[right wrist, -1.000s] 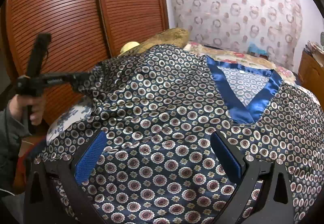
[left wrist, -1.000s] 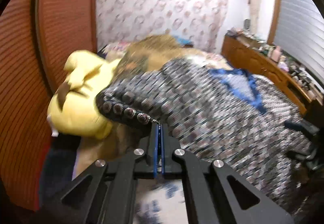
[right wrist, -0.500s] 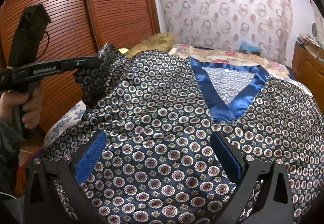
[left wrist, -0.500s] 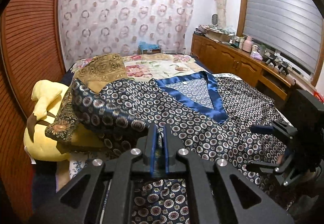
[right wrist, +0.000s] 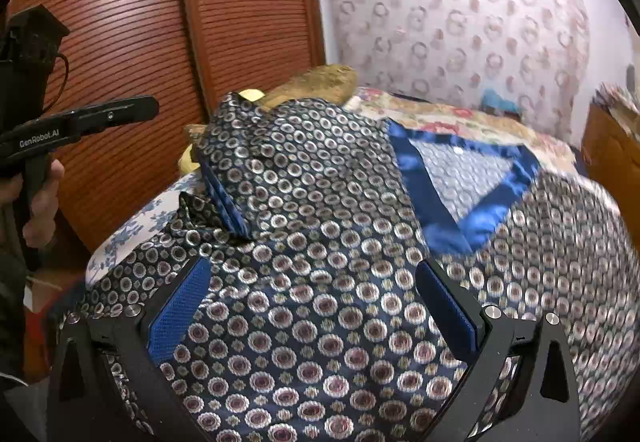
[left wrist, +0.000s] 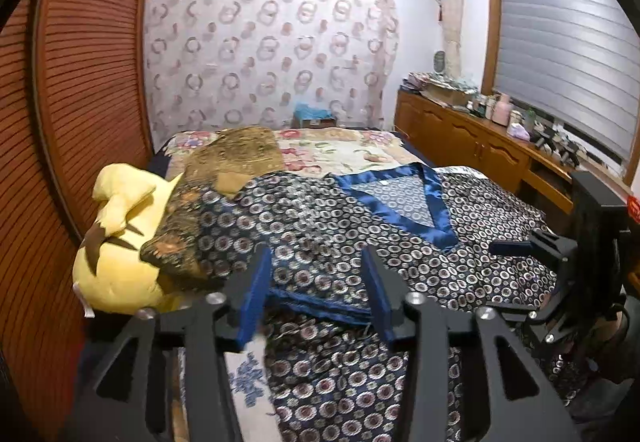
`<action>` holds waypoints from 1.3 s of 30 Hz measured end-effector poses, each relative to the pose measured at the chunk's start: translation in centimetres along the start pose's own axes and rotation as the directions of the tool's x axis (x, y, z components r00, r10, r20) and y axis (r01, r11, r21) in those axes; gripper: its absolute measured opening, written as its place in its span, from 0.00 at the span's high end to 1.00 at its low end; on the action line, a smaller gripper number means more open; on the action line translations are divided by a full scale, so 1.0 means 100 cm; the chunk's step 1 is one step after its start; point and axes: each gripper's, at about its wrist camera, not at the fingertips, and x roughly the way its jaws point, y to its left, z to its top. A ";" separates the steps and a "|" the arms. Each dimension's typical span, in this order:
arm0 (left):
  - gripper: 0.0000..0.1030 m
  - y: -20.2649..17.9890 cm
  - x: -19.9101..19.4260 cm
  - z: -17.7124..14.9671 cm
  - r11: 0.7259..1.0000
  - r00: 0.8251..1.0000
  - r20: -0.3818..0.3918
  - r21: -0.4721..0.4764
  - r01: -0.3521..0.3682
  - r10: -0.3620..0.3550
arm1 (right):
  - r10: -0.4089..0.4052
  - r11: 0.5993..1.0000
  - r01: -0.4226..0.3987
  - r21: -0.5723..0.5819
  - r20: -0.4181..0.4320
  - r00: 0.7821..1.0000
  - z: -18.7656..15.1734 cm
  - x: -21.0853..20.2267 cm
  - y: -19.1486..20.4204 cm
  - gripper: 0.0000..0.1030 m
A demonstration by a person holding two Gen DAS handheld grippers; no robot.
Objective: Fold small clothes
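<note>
A navy shirt (left wrist: pixel 472 266) with a ring pattern and a blue satin V collar (right wrist: pixel 472 218) lies spread on the bed. Its left sleeve (right wrist: pixel 280 170) is folded inward over the body, with the blue cuff edge (left wrist: pixel 320 304) just beyond my left gripper (left wrist: pixel 316 286). That gripper's jaws are opening and nothing is between the pads. In the right wrist view the left gripper (right wrist: pixel 150 110) hangs off the shirt at the left, held by a hand (right wrist: pixel 40 194). My right gripper (right wrist: pixel 316 294) stands open low over the shirt's lower part, and the cloth is not pinched.
A yellow plush toy (left wrist: pixel 116 242) and a gold-brown cushion (left wrist: pixel 240 158) lie at the bed's left side, against red-brown louvred wardrobe doors (left wrist: pixel 80 82). A floral bedspread (left wrist: pixel 340 150) covers the far half. A wooden sideboard (left wrist: pixel 480 146) with several bottles runs along the right.
The left gripper carried the sleeve inward over the shirt, let it go, opened and drew back. The sleeve now lies folded on the body. The right gripper stayed put.
</note>
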 end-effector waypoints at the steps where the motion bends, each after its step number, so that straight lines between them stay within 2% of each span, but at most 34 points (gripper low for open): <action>1: 0.49 0.005 -0.003 -0.002 1.000 1.000 0.006 -0.019 0.001 -0.001 | 0.007 1.000 -0.007 -0.023 -0.010 1.000 0.004 0.002 0.003 0.02; 5: 0.46 0.018 -0.010 -0.008 0.999 1.000 0.016 -0.049 -0.011 0.011 | 0.030 0.995 -0.034 -0.089 -0.041 0.999 0.021 0.013 0.012 0.05; 9: 0.44 0.030 -0.014 -0.013 0.996 0.998 0.011 -0.066 -0.053 0.054 | 0.069 0.988 -0.076 -0.135 -0.056 0.996 0.041 0.029 0.022 0.15; 16: 0.42 0.046 -0.016 -0.021 0.991 0.996 0.014 -0.106 -0.082 0.084 | 0.138 0.971 -0.158 -0.180 -0.116 0.984 0.069 0.081 0.048 0.22; 21: 0.40 0.051 -0.014 -0.028 0.989 0.996 0.001 -0.113 -0.094 0.094 | 0.158 0.956 -0.193 -0.221 -0.166 0.973 0.075 0.118 0.074 0.27; 25: 0.39 0.053 -0.012 -0.031 0.988 0.995 -0.010 -0.112 -0.104 0.104 | 0.133 0.950 -0.181 -0.256 -0.194 0.972 0.077 0.141 0.089 0.31; 29: 0.37 0.054 -0.009 -0.036 0.988 0.995 -0.019 -0.117 -0.101 0.100 | 0.090 0.948 -0.153 -0.279 -0.225 0.970 0.076 0.159 0.090 0.47; 34: 0.36 0.055 -0.003 -0.041 0.988 0.995 -0.032 -0.125 -0.096 0.092 | 0.083 0.957 -0.134 -0.256 -0.199 0.976 0.078 0.157 0.074 0.83; 39: 0.35 0.051 0.000 -0.041 0.989 0.996 -0.037 -0.121 -0.089 0.085 | 0.080 0.981 -0.101 -0.164 -0.129 0.988 0.083 0.138 0.041 0.88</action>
